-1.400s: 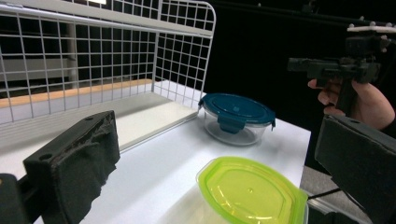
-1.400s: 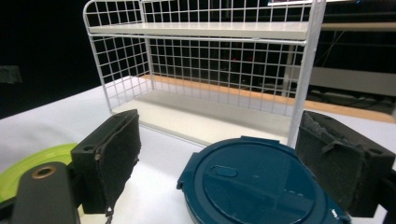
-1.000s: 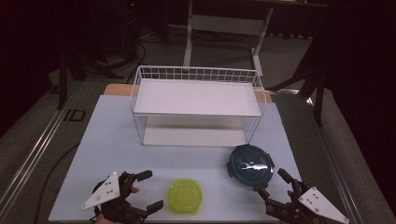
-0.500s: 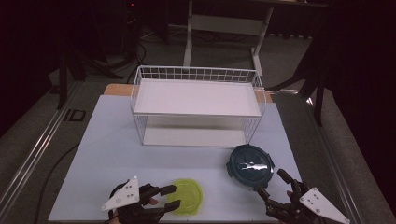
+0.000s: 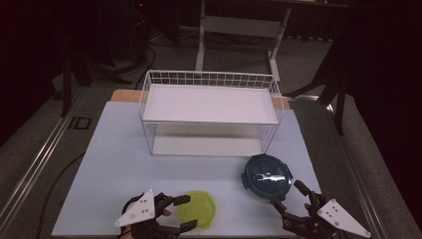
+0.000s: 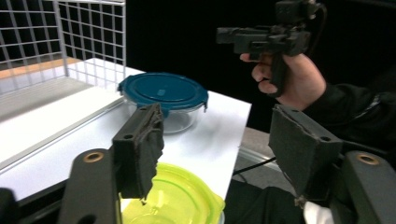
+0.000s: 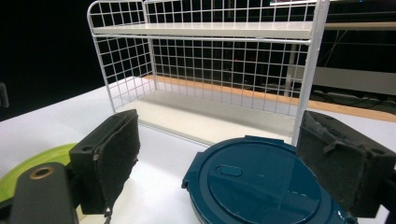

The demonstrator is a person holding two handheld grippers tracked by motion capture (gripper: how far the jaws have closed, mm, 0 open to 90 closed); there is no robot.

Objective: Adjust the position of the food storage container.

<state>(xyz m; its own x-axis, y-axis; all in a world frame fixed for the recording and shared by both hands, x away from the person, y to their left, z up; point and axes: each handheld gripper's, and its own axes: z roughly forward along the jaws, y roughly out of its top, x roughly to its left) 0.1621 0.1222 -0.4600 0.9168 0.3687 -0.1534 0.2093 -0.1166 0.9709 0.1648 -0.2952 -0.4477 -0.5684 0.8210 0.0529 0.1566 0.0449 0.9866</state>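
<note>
Already the left gripper [image 5: 180, 214] is at the yellow-green container [image 5: 198, 209], with its jaws spread apart on either side of the near-left rim; in the left gripper view the lime lid [image 6: 173, 200] lies low between the two black pads, so the container is straight ahead of this gripper and just under it, and I judge it is about to be taken. I cannot tell whether a pad already touches the rim. The right gripper [image 5: 291, 196] also stands with jaws apart and nothing between them, just beside the blue-lidded container [image 5: 265, 177], which lies forward and a little to the left of it; in the right gripper view the blue lid [image 7: 261, 182] sits between the open pads. Both containers are round, so no long axis matters here. Each hand is nearer to its own container. Beyond them, toward the far side of the white surface [image 5: 114, 154], stands the white wire shelf rack [image 5: 211, 117], both levels bare.
</note>
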